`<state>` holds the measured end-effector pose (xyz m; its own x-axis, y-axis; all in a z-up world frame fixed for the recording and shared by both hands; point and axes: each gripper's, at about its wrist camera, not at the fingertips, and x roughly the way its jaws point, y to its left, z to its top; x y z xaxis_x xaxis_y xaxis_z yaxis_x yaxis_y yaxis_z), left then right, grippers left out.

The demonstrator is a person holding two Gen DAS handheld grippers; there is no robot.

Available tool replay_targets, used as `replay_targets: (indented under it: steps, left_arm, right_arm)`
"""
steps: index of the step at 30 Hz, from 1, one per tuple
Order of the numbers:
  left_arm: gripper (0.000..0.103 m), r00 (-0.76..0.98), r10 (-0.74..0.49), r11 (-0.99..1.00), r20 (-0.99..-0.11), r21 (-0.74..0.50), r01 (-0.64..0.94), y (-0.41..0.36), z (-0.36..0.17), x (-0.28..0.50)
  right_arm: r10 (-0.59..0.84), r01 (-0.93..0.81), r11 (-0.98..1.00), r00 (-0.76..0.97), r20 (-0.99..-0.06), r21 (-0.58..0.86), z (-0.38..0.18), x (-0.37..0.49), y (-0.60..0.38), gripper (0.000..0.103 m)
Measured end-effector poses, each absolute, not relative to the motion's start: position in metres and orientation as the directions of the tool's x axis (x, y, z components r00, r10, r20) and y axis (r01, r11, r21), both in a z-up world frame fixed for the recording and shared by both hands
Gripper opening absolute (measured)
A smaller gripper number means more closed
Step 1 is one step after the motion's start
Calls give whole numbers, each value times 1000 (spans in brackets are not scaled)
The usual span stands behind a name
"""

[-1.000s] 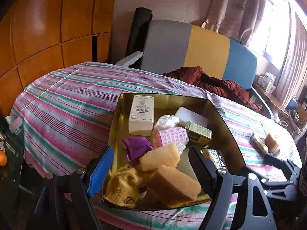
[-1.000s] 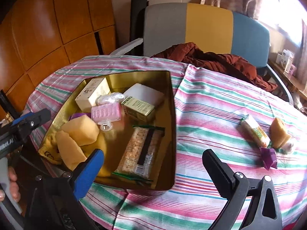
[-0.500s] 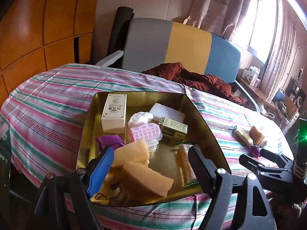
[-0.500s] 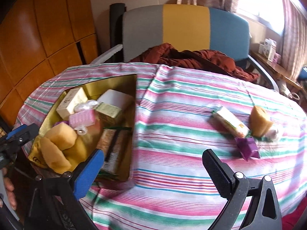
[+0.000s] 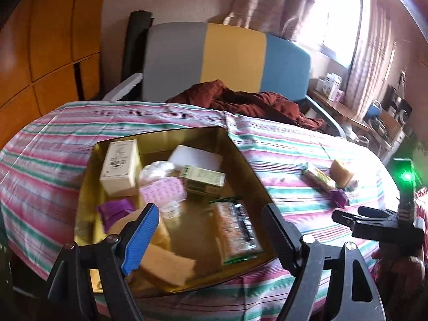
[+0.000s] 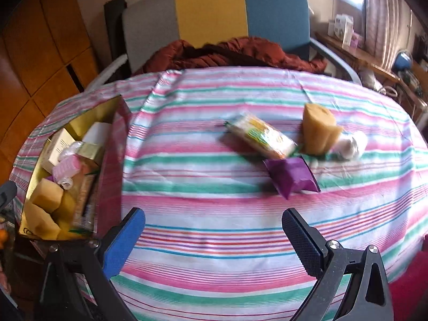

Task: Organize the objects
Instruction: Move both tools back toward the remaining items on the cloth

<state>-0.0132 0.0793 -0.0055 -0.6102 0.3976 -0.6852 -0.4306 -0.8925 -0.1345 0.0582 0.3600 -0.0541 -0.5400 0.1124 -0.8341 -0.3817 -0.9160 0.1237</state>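
A gold tin tray [image 5: 248, 165] [image 6: 107, 112] on the striped tablecloth holds a cream box [image 5: 120, 167], a pink roller [image 5: 163, 191], a green box [image 5: 203, 178], a cracker pack [image 5: 235, 230], a purple packet [image 5: 115, 210] and yellow sponges [image 5: 165, 267]. My left gripper [image 5: 210, 235] hovers open over the tray's near side, nothing between its fingers. Further right on the cloth lie a snack pack [image 6: 263, 137], a yellow sponge [image 6: 318, 129], a white wad [image 6: 350, 144] and a purple packet [image 6: 291, 176]. My right gripper [image 6: 214, 238] is open and empty above bare cloth in front of them.
A grey, yellow and blue chair [image 6: 214, 13] with a rust-red cloth [image 6: 235, 53] on it stands behind the table. Wooden panels [image 5: 40, 53] line the left wall. A cluttered shelf [image 5: 347, 107] runs under the window at right.
Both views have swung right. The tray slid left in the right wrist view, and the loose items on the cloth came near its centre. Both grippers stayed open.
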Motion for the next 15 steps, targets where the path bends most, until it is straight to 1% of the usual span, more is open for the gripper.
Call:
replay_targets:
  steps: [7,9,15]
  left_arm:
    - [80,-567,455,-844,-687,-130,-520,117,1,-8]
    - [80,-556,468,-833,-687,-132,-538,128,2,-7]
    - [80,-485,527,-766,-697,-143,-627,174,11,-5]
  right_arm:
    - [76,-430,-886,-509,-857,176,-49,65,406,103]
    - [98,-451,-880,-483,-870,151,-45,65,424,103]
    - [210,-533,-843,-454,-866,75,-35,67,476,103]
